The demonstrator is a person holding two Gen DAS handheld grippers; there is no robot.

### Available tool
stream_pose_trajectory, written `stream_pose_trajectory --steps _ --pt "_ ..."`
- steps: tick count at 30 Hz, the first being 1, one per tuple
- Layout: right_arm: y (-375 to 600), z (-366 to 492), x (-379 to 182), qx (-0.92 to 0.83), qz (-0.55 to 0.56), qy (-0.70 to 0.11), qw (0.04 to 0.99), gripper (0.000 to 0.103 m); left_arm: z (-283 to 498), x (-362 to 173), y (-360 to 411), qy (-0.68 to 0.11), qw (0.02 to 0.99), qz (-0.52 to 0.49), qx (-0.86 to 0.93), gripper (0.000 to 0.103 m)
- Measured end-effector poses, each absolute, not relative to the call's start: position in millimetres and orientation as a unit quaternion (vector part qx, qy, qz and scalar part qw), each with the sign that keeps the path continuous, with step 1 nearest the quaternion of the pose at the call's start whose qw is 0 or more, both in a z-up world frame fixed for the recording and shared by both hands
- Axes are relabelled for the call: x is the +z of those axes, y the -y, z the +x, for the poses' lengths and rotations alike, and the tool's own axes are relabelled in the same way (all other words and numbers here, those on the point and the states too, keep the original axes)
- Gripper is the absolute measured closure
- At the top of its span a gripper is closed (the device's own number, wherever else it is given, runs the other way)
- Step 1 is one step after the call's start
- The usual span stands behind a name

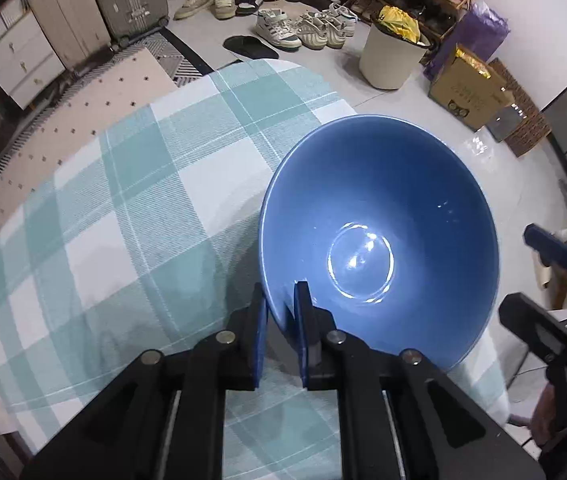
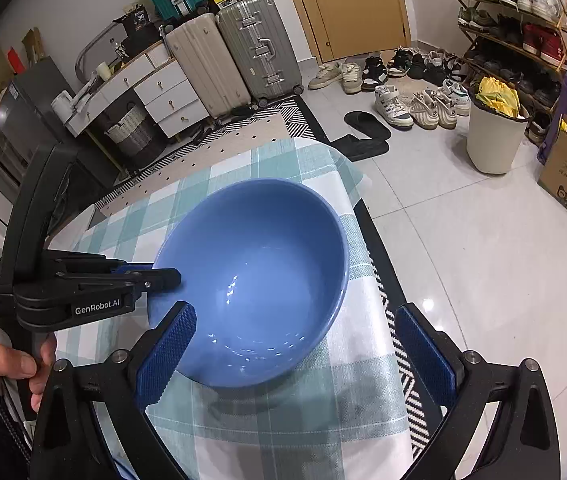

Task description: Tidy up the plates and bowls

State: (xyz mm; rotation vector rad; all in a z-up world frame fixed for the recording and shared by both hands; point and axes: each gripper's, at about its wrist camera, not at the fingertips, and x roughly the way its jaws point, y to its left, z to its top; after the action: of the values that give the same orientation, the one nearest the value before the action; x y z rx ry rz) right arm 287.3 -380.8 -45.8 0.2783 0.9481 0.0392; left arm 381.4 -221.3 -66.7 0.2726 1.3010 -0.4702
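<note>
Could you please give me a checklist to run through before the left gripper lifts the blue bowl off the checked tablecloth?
1. Left gripper closed on the rim of the glossy blue ceramic bowl, one pad inside and one outside: ok.
2. Bowl empty: ok.
3. Right gripper open and clear of the bowl: not ok, its left pad sits at the bowl's near wall; contact cannot be told.
4. Bowl seated flat on the teal-and-white checked tablecloth: cannot tell, its base is hidden.
5. Other dishes in the way on the cloth: ok, none visible.
6. Grip firmness for a one-sided rim hold: cannot tell.
</note>
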Motion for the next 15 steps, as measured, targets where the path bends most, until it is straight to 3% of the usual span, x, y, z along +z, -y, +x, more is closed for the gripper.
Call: stream_pose_trajectory --steps 15 --pt "363.9 288.1 -43.2 0.035 0.126 -0.469 0.873 0.006 358.3 -60.6 192.8 -0.578 0.773 0.18 -0.19 0.092"
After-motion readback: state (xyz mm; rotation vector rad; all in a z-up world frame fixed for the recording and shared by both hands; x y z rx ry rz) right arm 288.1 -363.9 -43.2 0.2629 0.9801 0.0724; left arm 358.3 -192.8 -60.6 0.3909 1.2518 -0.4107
